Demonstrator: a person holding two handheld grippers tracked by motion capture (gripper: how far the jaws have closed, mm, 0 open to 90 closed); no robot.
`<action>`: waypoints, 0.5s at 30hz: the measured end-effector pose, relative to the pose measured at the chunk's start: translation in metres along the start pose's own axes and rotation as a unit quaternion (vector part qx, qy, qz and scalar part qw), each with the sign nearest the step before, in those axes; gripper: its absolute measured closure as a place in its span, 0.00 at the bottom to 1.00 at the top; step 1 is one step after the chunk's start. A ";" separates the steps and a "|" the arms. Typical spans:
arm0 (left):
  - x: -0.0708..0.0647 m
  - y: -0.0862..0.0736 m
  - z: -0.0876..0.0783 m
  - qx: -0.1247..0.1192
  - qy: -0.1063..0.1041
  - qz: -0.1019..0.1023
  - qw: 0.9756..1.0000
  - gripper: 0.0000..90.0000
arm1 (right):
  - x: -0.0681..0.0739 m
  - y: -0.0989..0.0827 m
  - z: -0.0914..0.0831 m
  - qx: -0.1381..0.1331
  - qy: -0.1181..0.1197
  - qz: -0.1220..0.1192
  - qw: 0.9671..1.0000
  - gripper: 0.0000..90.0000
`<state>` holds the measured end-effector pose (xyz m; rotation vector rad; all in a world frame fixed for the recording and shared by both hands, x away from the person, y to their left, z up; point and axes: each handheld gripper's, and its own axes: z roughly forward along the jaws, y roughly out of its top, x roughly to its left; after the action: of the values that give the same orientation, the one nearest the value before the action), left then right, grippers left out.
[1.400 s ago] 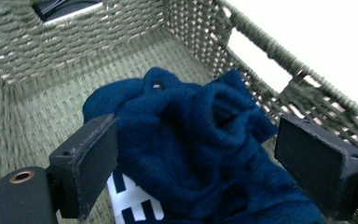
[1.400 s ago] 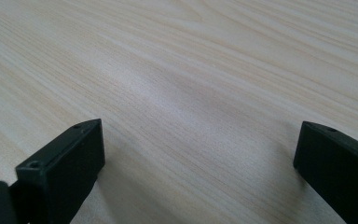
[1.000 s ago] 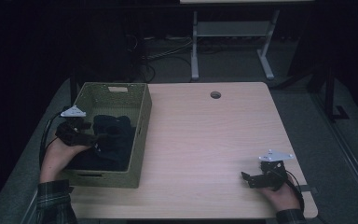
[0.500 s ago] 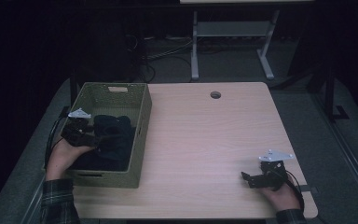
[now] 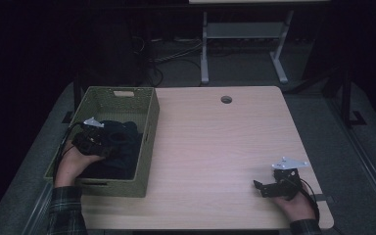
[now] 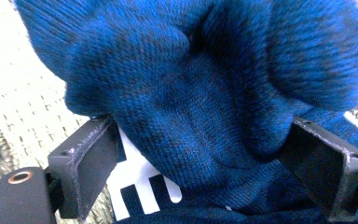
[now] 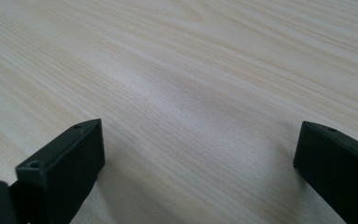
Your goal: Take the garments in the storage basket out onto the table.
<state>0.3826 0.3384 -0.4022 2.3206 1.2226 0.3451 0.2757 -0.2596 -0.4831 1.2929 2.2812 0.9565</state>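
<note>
A green woven basket stands on the left of the wooden table and holds a dark blue knitted cloth. My left gripper is down inside the basket, open. Its jaws sit wide on either side of a bulge of the blue knit, with the gripper pressed into it. A white label shows under the fold. My right gripper rests low over the table near the front right corner. In its own view the right gripper is open with only bare wood between the jaws.
The basket's pale woven wall is close on the left of the cloth. A round cable hole lies near the table's far edge. Desk legs and cables stand on the floor beyond the table.
My left gripper has edged to the right, deeper into the cloth in the basket. The right gripper has stayed where it was.
</note>
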 end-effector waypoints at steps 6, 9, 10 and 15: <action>-0.001 -0.001 0.007 0.016 -0.005 0.002 1.000 0.14 | 0.000 0.000 0.000 0.000 0.000 0.000 1.000 0.02; 0.000 -0.001 0.008 0.013 -0.007 -0.001 1.000 0.14 | 0.000 0.000 0.000 0.000 0.000 0.000 1.000 0.02; 0.000 -0.001 0.008 0.014 -0.007 -0.001 1.000 0.14 | 0.000 0.000 0.000 0.000 0.000 0.000 1.000 0.02; 0.001 -0.001 0.005 0.008 -0.020 -0.008 1.000 0.24 | 0.000 0.000 0.000 0.000 0.000 0.000 1.000 0.02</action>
<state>0.3850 0.3380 -0.4070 2.3186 1.2269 0.2841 0.2757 -0.2596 -0.4831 1.2929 2.2814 0.9566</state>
